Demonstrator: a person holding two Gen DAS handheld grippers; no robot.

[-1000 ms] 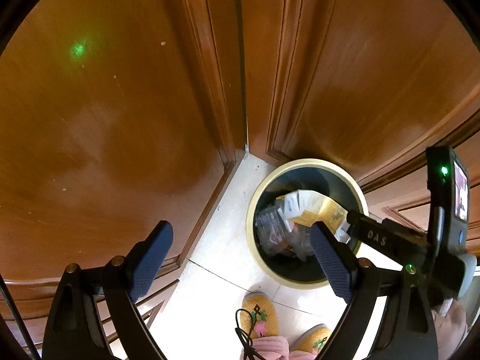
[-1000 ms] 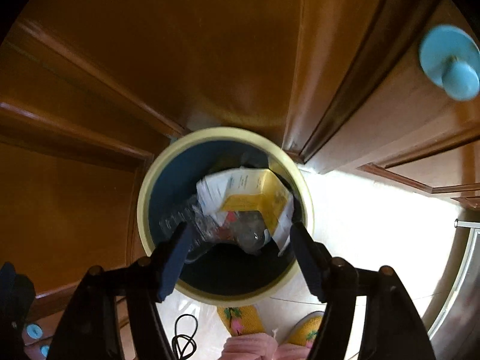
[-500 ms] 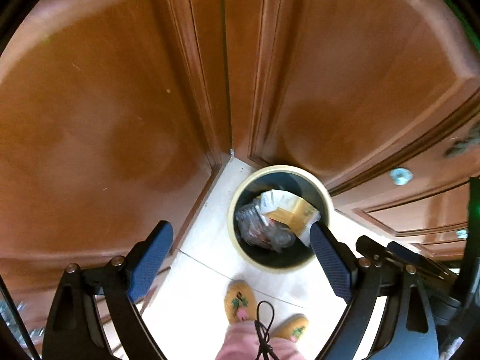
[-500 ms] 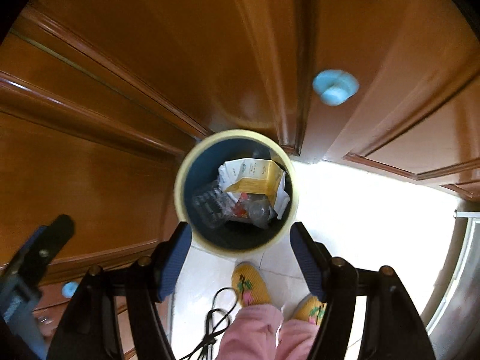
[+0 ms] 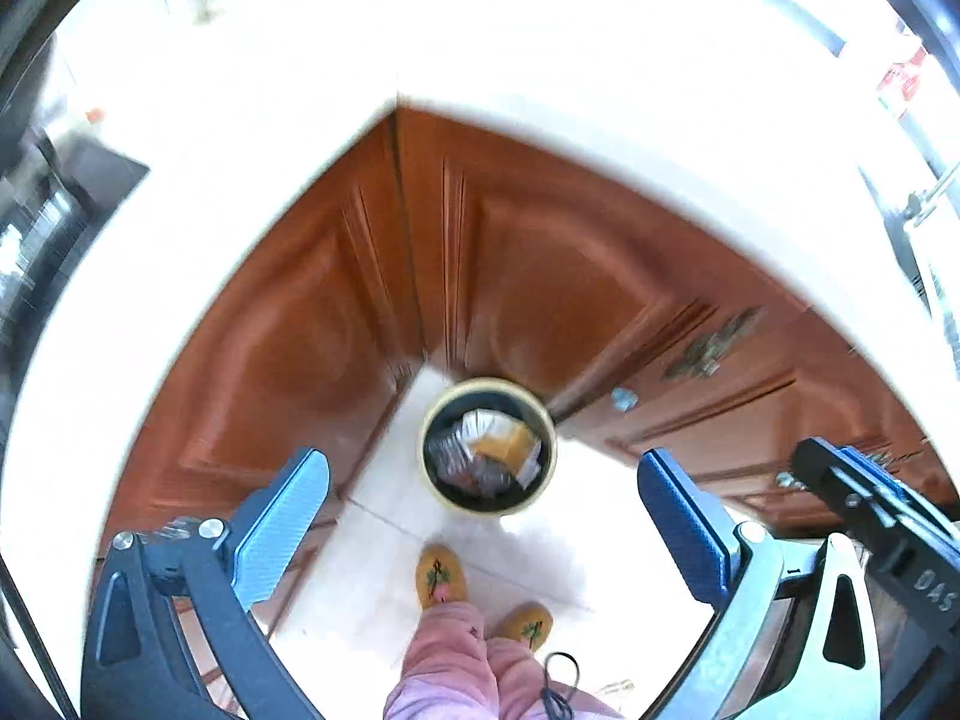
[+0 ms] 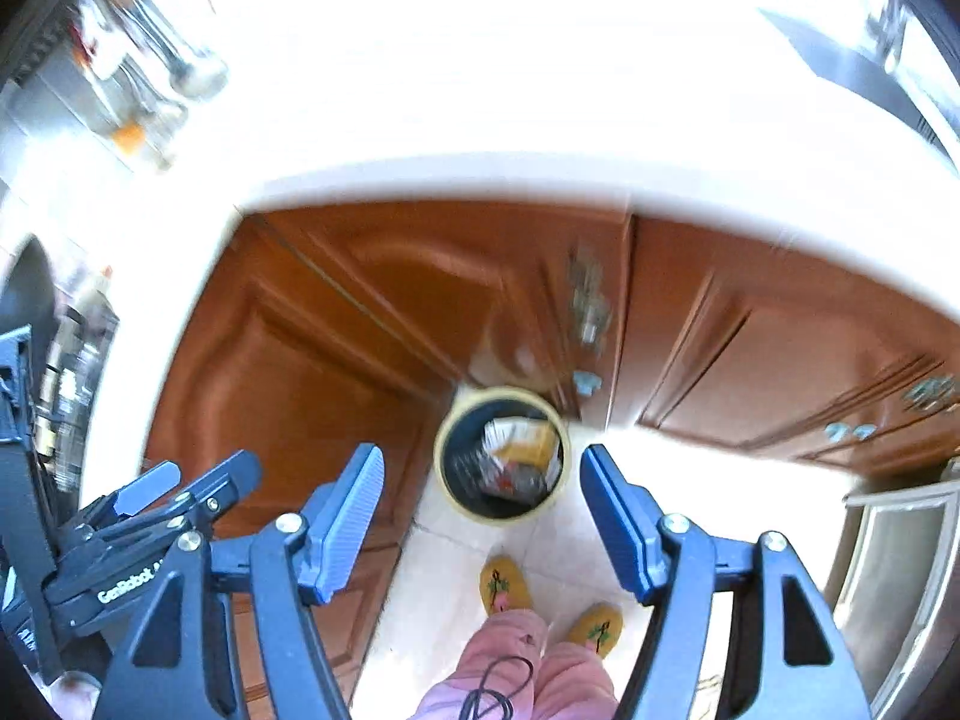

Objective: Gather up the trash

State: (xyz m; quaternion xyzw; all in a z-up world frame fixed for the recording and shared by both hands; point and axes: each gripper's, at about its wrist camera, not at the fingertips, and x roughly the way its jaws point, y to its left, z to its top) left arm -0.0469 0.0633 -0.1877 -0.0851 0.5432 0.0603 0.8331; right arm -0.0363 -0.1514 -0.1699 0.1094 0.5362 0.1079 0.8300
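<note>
Both my left gripper (image 5: 483, 531) and right gripper (image 6: 480, 519) hang empty, jaws wide, left's just widened, above the cream-rimmed round bin (image 5: 487, 455) holding crumpled trash (image 5: 483, 450), apparently deposited.

Left wrist view: white letters "DAS" on the black body of the right gripper (image 5: 888, 546), at the right edge of the picture.

Right wrist view: white lettering "GenRobot" followed by cut-off characters, on the black body of the left gripper (image 6: 138, 546), lower left.

Carton in the trash bin (image 6: 501, 453): printing present but blurred, not legible. Red-and-white package (image 5: 900, 81) on the countertop, upper right: markings too blurred to read.
</note>
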